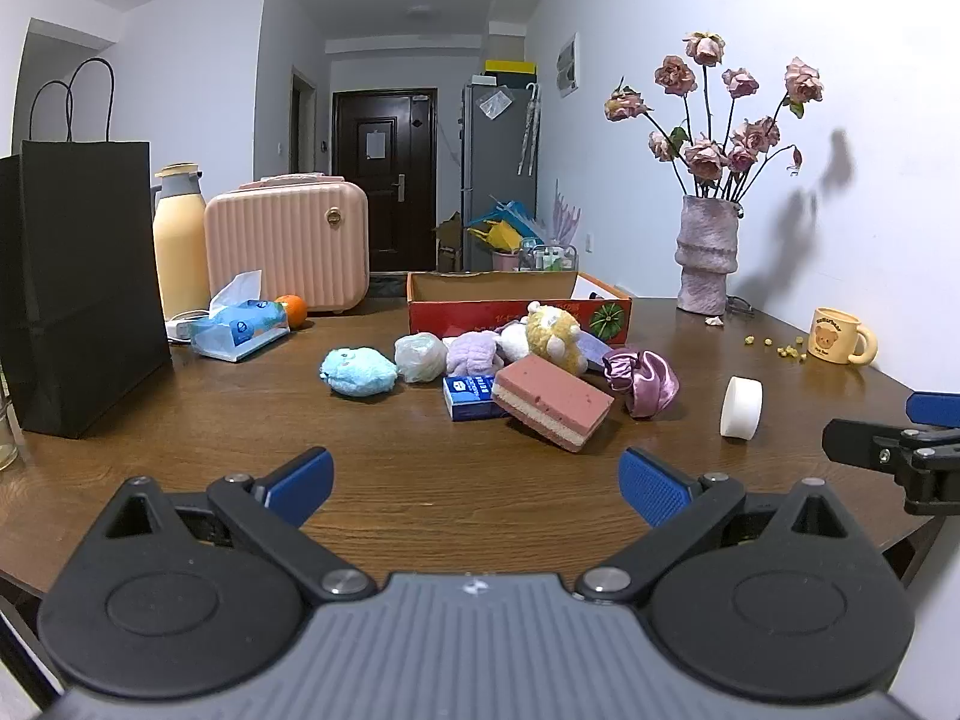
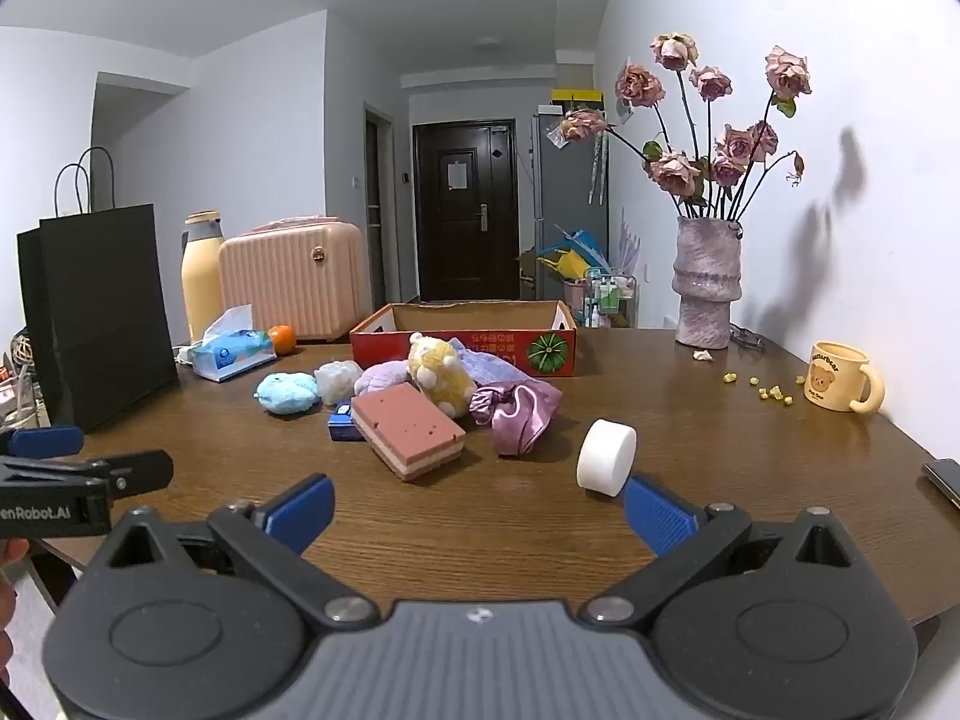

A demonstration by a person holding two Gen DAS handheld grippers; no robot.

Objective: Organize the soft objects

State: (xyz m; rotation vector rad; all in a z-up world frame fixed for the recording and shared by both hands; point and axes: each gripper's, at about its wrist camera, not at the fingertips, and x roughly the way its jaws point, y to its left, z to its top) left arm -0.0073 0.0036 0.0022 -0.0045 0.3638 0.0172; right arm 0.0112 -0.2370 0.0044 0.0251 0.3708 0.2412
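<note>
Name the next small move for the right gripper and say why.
Probably ease the right gripper forward toward the sponge. It is open and empty, the sponge is the nearest soft item ahead, and the box behind looks empty.

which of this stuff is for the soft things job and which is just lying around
For the job: blue plush, yellow bear, purple plush, layered sponge, satin scrunchie, red box.

Just lying about: tissue pack, orange, pink case, black bag, vase, mug.
</note>
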